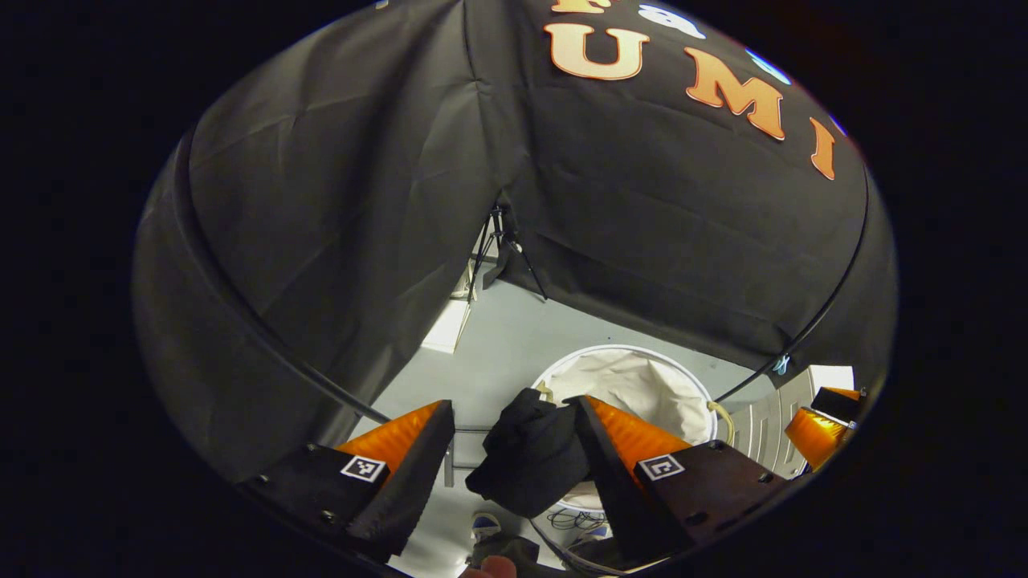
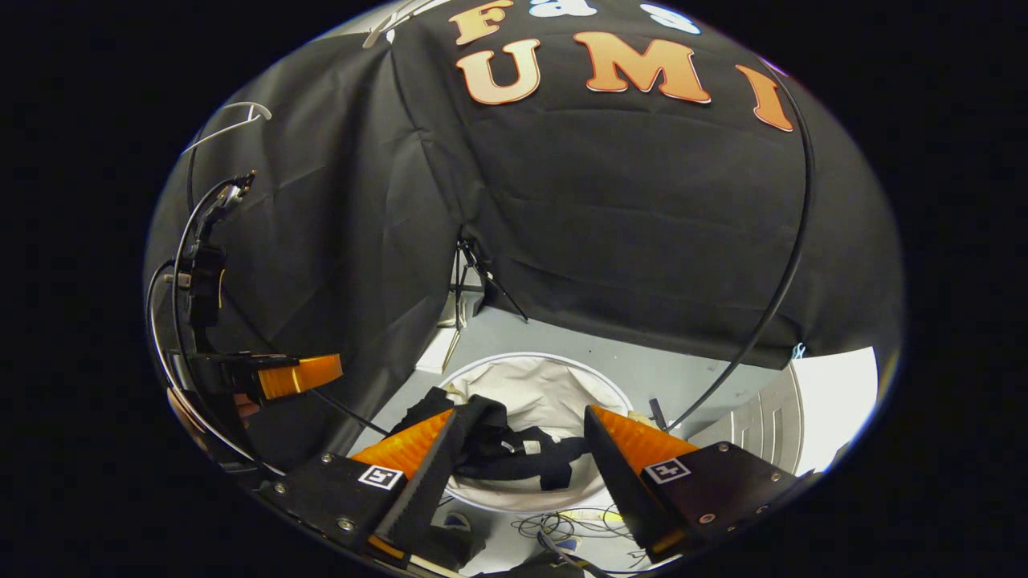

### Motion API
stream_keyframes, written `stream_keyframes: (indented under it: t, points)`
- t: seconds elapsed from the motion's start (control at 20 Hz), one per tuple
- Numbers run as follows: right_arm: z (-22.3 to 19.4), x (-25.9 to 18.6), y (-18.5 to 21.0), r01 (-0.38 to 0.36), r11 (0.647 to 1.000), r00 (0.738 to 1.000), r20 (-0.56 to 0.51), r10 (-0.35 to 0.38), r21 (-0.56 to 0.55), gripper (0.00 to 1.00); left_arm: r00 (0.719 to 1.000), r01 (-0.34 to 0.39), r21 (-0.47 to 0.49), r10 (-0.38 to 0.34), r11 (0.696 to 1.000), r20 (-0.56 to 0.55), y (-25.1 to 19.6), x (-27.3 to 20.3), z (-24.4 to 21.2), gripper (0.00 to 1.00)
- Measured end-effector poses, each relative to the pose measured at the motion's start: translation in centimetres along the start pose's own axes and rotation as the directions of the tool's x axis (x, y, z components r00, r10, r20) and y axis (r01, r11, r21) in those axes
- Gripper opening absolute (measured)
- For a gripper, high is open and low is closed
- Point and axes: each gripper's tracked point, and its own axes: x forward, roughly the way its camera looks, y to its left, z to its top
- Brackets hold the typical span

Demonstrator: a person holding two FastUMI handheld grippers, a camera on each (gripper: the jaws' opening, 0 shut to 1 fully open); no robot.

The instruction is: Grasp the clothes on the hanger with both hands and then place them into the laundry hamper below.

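The dark clothes (image 1: 534, 453) hang at lower centre, above the hamper (image 1: 642, 377). Both hand-held grippers, left (image 1: 514, 461) and right (image 2: 522, 461), stand apart, jaws open. Best keep over the rim so the cloth lands inside.

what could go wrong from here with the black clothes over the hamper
1. The black clothes drape over the hamper's rim on the near side, so part could slide to the floor.
2. With both grippers' fingers open, cloth touching the left gripper finger may snag as it withdraws.
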Motion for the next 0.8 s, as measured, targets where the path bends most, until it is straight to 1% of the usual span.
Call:
stream_keyframes:
  t: [0.25, 0.3, 0.5, 0.65, 0.8]
  points:
    - [1.2, -1.7, -0.6, 0.018, 1.0, 0.999, 0.041, -0.019, 0.022, 0.93, 0.997, 0.032, 0.031, -0.034, 0.999, 0.073, -1.3, -2.1, 2.1, 1.0]
    - [1.7, -2.0, -0.7, 0.02, 0.999, 0.998, 0.057, -0.021, 0.031, 0.93, 0.995, 0.047, 0.025, -0.05, 0.999, 0.089, -1.8, -2.6, 2.8, 0.98]
    - [4.6, -4.3, -1.1, 0.029, 0.999, 0.991, 0.13, -0.035, 0.044, 0.93, 0.981, 0.086, 0.006, -0.086, 0.996, 0.176, -2.9, -5.3, 6.0, 0.98]
    - [7.5, -6.7, -1.1, 0.033, 0.999, 0.978, 0.204, -0.041, 0.042, 0.93, 0.961, 0.117, 0.002, -0.114, 0.993, 0.252, -3.8, -8.0, 8.6, 0.98]
    - [11.4, -9.9, -1.2, 0.048, 0.999, 0.95, 0.307, -0.05, 0.014, 0.93, 0.927, 0.146, 0.006, -0.139, 0.989, 0.35, -4.6, -11.5, 12.4, 0.98]
